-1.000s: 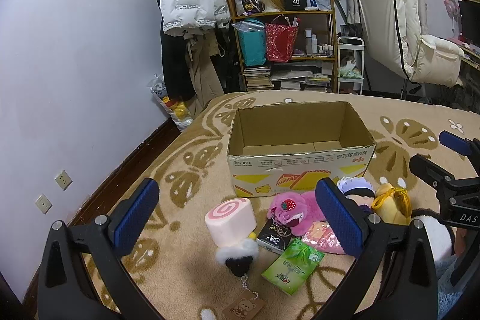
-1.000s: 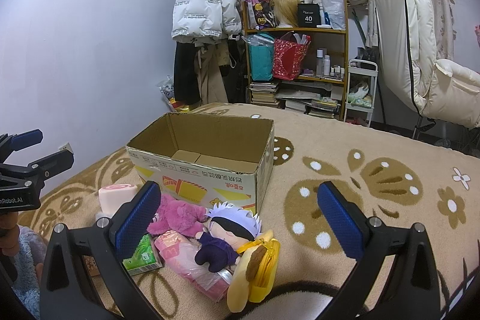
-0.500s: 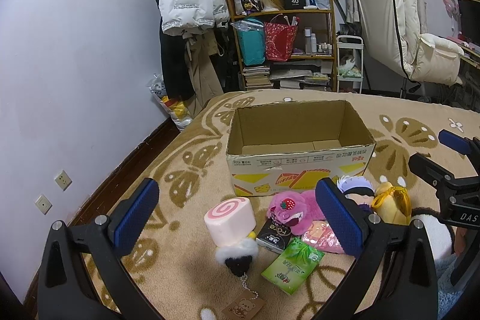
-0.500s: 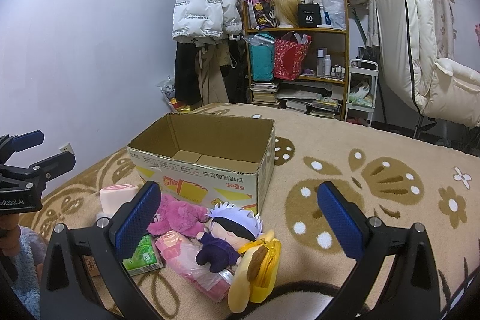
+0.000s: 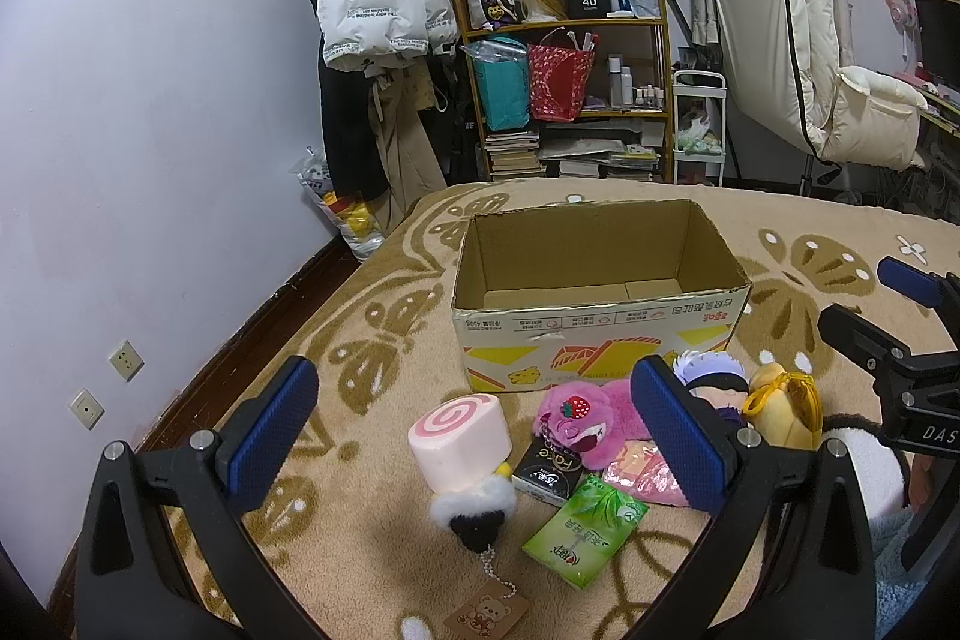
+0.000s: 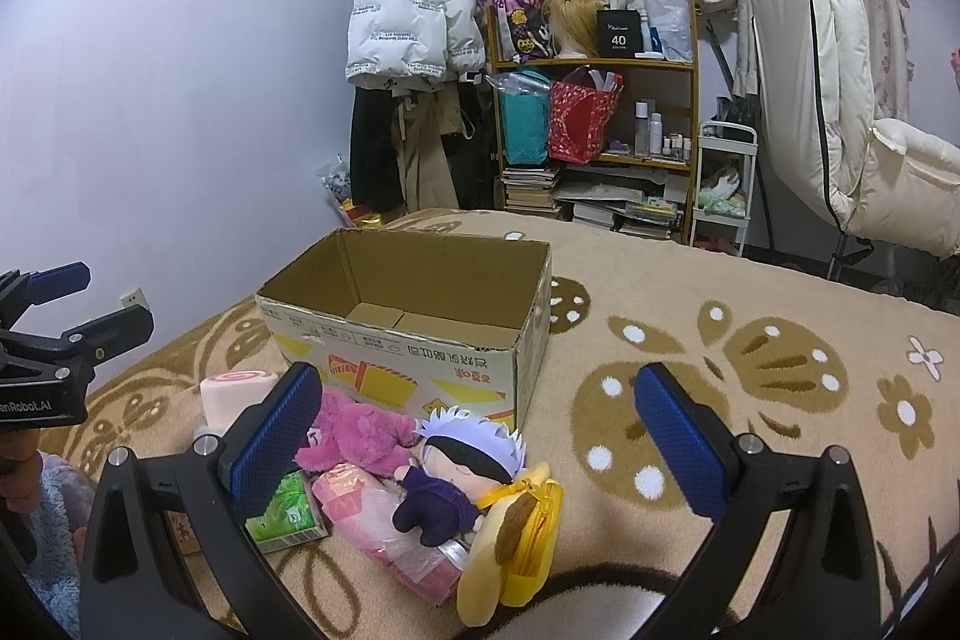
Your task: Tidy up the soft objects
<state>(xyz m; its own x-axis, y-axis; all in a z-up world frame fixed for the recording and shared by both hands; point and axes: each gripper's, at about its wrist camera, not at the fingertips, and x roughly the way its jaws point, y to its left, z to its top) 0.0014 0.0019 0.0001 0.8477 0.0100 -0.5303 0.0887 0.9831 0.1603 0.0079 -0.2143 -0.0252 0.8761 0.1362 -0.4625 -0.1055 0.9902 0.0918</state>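
Note:
An open, empty cardboard box (image 5: 600,334) (image 6: 420,352) stands on the beige patterned blanket. In front of it lie a pink swirl-roll plush (image 5: 459,439) (image 6: 231,391), a magenta bear plush (image 5: 585,418) (image 6: 354,430), a white-haired doll (image 6: 456,466) (image 5: 714,376), a yellow plush pouch (image 6: 516,538) (image 5: 783,409), a pink packet (image 6: 384,520), a green tissue pack (image 5: 585,529) (image 6: 285,511) and a black fluffy keychain (image 5: 474,511). My left gripper (image 5: 474,436) is open and empty above the pile's left side. My right gripper (image 6: 480,436) is open and empty above its right side.
A small black box (image 5: 549,472) lies among the toys. A wooden shelf (image 5: 564,88) with bags and books, a hanging white puffer jacket (image 5: 378,4) and a cream chair (image 5: 840,88) stand beyond the bed. A wall (image 5: 150,130) runs along the left.

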